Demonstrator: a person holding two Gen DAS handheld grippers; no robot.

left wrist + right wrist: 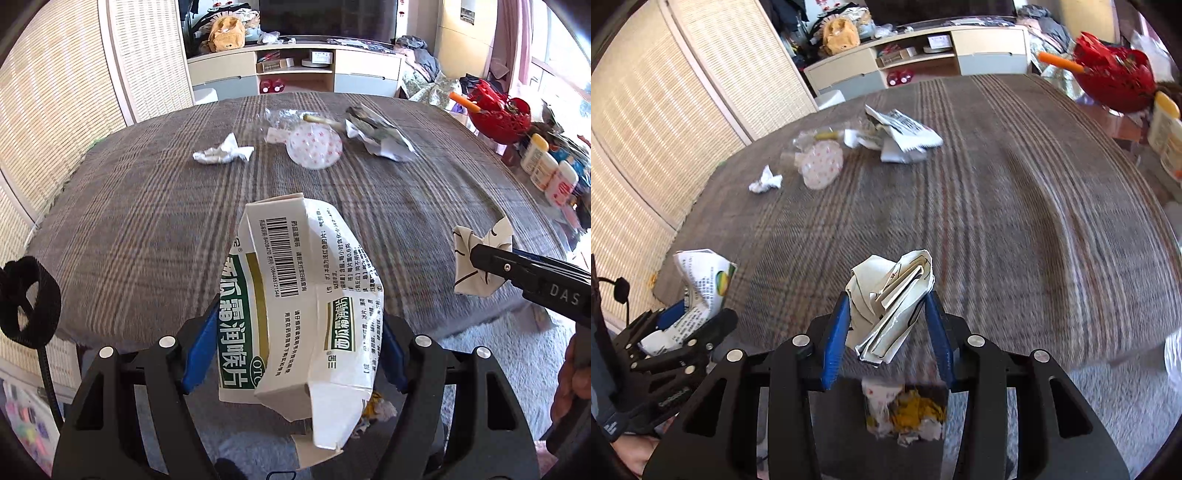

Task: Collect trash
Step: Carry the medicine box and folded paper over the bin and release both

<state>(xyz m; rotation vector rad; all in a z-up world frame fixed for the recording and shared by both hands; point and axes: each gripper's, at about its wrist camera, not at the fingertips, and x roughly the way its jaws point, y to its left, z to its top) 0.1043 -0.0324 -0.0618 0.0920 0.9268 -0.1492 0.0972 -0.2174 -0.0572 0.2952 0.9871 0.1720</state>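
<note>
My left gripper [299,325] is shut on a flattened white and green medicine box [295,295], held above the near table edge; the box also shows in the right wrist view [701,284]. My right gripper [886,317] is shut on a crumpled wad of white paper [890,299], also seen at the right in the left wrist view [476,258]. Below the right gripper a bin [905,413] holds crumpled trash. On the table lie a white tissue [221,151], a round clear plastic lid [314,146] and crumpled printed paper [376,133].
A striped grey-brown cloth covers the table [147,229]. A red basket [498,110] and several white bottles [546,170] stand at the far right. A TV cabinet [295,70] is behind the table, woven screens at the left, pale carpet below.
</note>
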